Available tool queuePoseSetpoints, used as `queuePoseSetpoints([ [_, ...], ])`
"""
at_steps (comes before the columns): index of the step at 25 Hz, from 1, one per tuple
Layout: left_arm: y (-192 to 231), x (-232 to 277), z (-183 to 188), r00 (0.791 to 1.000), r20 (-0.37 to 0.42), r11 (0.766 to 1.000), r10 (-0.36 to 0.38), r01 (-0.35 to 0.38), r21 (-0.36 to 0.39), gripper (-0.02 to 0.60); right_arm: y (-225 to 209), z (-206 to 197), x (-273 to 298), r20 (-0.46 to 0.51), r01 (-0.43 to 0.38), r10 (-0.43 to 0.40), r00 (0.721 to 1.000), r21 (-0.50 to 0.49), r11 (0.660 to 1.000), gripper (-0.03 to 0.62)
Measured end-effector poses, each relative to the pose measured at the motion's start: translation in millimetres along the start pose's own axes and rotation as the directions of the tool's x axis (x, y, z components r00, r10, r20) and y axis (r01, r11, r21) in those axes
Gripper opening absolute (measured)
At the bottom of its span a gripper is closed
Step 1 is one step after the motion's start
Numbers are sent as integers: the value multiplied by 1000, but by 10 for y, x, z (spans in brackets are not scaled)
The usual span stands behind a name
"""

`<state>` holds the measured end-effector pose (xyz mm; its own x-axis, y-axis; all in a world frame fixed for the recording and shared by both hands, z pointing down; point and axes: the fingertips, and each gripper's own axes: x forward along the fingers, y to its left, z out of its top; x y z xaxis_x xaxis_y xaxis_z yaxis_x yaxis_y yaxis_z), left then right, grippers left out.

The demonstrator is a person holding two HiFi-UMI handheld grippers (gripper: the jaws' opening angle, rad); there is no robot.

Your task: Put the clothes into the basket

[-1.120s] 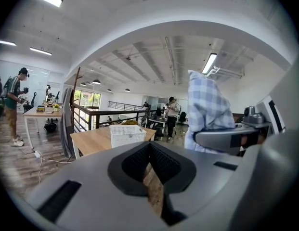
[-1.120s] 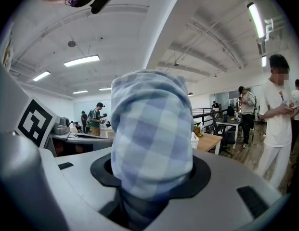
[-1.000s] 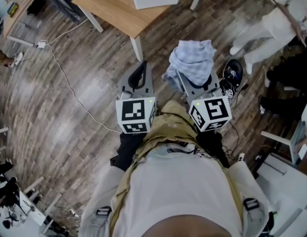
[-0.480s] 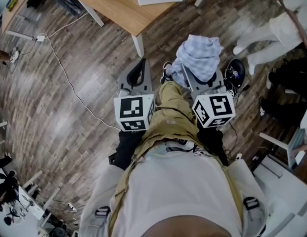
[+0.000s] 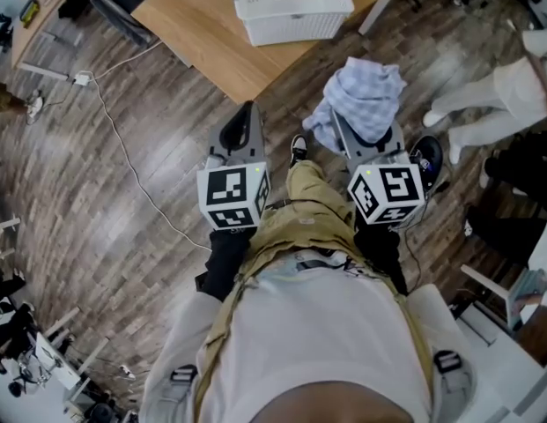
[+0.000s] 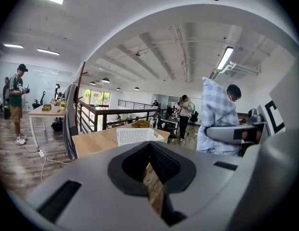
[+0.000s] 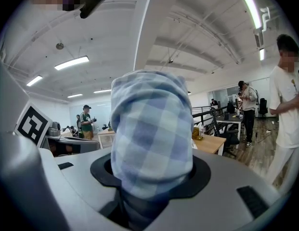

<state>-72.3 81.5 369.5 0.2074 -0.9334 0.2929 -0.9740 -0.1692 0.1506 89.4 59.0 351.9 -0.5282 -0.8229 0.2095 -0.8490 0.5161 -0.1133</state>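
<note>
A white slatted basket (image 5: 291, 3) stands on a wooden table (image 5: 189, 25) ahead of me; the left gripper view shows this basket (image 6: 137, 134) beyond the jaws. My right gripper (image 5: 368, 129) is shut on a bunched blue-and-white checked cloth (image 5: 365, 95) and carries it in the air, short of the table. In the right gripper view the cloth (image 7: 151, 134) rises from between the jaws and hides most of what lies ahead. My left gripper (image 5: 247, 111) is beside it at the same height, its fingertips together and nothing in it.
A white cable (image 5: 123, 161) runs across the wooden floor at the left. A person in white (image 5: 511, 95) stands at the right, near a black shoe (image 5: 429, 154). A chair (image 5: 114, 3) stands at the table's left end. More desks and people are farther off.
Both grippers have moved forward towards the table, the cloth still in the right one. The basket has come further into view at the top.
</note>
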Motion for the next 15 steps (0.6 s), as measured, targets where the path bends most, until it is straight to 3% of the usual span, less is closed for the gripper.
queuePoseSetpoints([
  [15,-4,1536,550,998,-41,999,45,-44,19,2,-889,366,1365,-34,-114,115,993,23,993,232],
])
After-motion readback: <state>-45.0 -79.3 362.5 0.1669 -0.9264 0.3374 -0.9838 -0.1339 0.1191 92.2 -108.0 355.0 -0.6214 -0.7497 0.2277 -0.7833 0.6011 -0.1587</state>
